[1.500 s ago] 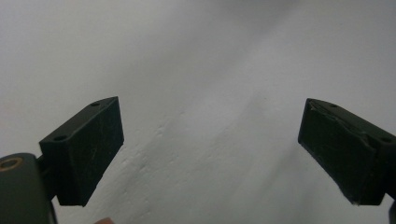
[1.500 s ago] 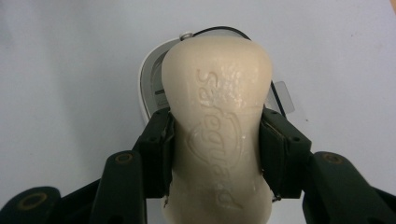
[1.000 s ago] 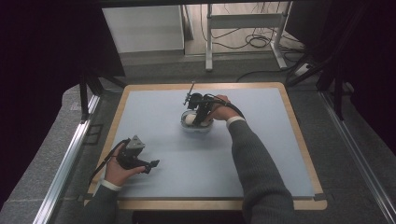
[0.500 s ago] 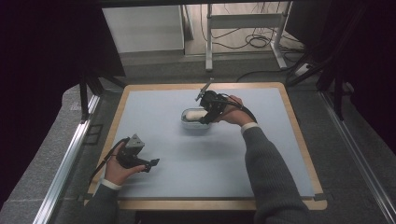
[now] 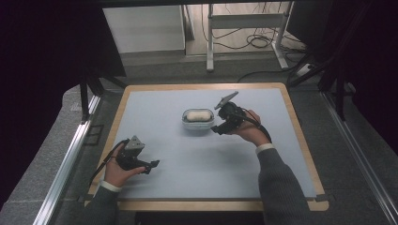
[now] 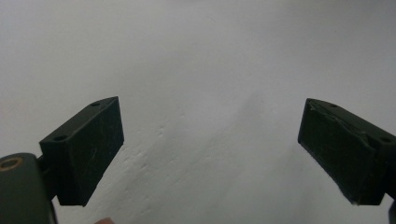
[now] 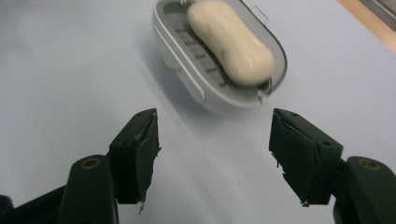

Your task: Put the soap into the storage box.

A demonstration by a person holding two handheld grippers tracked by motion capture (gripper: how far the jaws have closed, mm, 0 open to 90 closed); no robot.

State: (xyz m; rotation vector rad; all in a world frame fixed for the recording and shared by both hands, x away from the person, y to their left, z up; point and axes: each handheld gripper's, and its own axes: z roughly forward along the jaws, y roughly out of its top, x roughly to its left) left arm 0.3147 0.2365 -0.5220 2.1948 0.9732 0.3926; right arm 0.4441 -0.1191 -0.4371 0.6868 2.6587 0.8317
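A cream bar of soap (image 5: 197, 114) (image 7: 230, 43) lies in a pale oval soap dish (image 5: 197, 125) (image 7: 187, 74) near the middle of the light blue mat (image 5: 202, 159). My right gripper (image 5: 217, 128) (image 7: 212, 156) is just to the right of the dish, open, with nothing between its jaws and a short gap to the dish. My left gripper (image 5: 152, 165) (image 6: 210, 154) rests low over the mat at the front left, open and empty.
The mat lies on a wooden board (image 5: 197, 205) with a raised rim. Metal rails (image 5: 65, 159) run along the table's left and right sides. A desk frame (image 5: 244, 21) and cables (image 5: 256, 42) are on the floor beyond the far edge.
My right gripper has drawn back from over the soap dish to its right side, leaving the soap in the dish. The left gripper has stayed put.
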